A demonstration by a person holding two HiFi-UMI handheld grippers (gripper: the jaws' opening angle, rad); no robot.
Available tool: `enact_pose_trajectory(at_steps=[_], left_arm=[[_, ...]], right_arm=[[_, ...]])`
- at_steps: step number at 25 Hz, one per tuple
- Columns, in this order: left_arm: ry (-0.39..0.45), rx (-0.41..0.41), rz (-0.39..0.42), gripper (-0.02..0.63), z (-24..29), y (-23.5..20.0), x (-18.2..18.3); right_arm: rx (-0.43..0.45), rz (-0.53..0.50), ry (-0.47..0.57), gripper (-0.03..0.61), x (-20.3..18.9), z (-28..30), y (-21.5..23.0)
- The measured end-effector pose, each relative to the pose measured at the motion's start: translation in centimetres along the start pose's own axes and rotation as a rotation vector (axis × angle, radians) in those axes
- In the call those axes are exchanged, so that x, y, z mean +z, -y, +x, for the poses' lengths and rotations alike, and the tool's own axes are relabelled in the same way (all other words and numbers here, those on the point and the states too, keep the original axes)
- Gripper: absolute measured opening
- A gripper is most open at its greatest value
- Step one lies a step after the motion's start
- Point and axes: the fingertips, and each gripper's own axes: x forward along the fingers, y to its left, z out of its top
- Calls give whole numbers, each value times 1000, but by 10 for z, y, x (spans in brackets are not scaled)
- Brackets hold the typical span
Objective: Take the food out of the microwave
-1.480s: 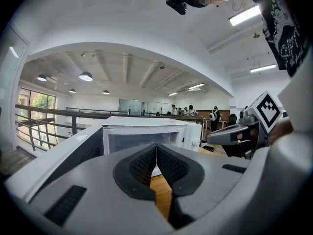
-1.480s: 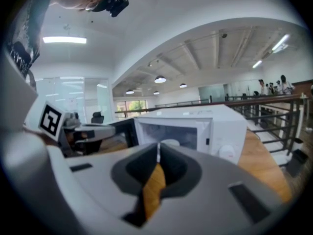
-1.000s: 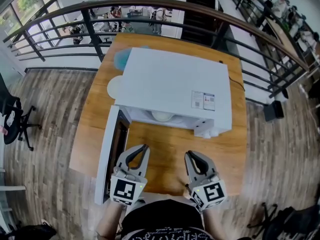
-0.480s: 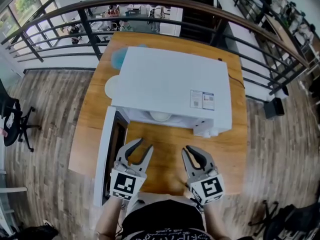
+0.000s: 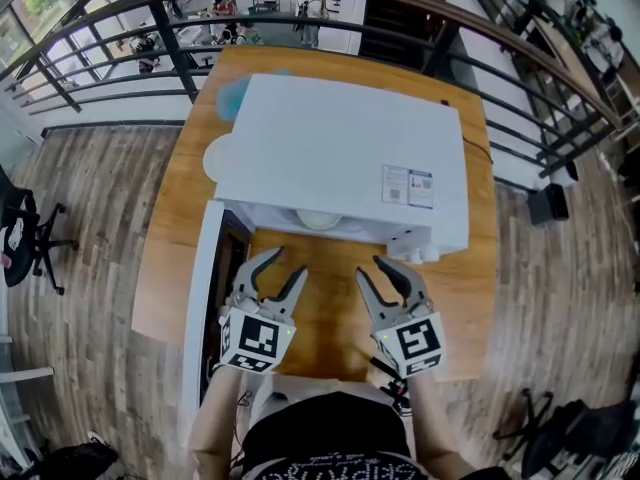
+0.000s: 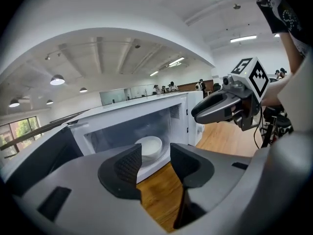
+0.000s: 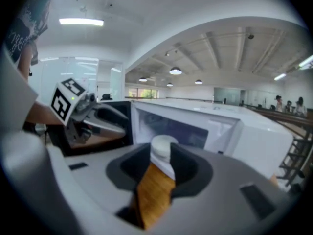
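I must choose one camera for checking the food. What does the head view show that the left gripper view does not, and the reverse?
Only the head view: the label on top of the microwave and an office chair on the floor. Only the left gripper view: the ceiling lamps. Both: the open microwave, the white bowl inside it, the wooden table.

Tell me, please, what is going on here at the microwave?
A person at a wooden table holds a gripper in each hand, facing a white microwave whose door stands open on the left. A white bowl sits inside, untouched. The left gripper and right gripper hover above the table before the opening; both have just been opening their jaws, with nothing between them.
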Motion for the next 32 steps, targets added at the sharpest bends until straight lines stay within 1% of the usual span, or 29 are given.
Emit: enact_pose_trajectory(at_steps=[6, 8, 13, 15, 19, 22, 25, 28, 30, 32], left_arm=[[-69, -3, 28, 216, 27, -12, -21], [-100, -8, 35, 233, 36, -17, -29], [-141, -51, 39, 255, 48, -28, -44], [-169, -54, 67, 261, 54, -29, -46], [-281, -52, 179, 281, 74, -27, -53], [-335, -54, 209, 282, 88, -25, -62], [-333, -25, 180, 283, 98, -30, -65], [-321, -14, 145, 282, 105, -34, -68], [-325, -19, 153, 282, 108, -34, -70], [-331, -21, 179, 282, 111, -34, -71]], right_arm=[[4, -19, -44, 143, -12, 27, 10], [5, -33, -60, 154, -14, 37, 10], [11, -88, -119, 175, -23, 64, -1], [8, -129, -149, 183, -29, 70, 0], [-6, -179, -185, 192, -36, 81, 9], [-14, -190, -201, 193, -42, 94, 13], [-39, -203, -198, 193, -45, 107, 19], [-65, -226, -224, 196, -49, 115, 24], [-73, -222, -238, 199, -53, 118, 24], [-82, -219, -251, 199, -56, 121, 24]])
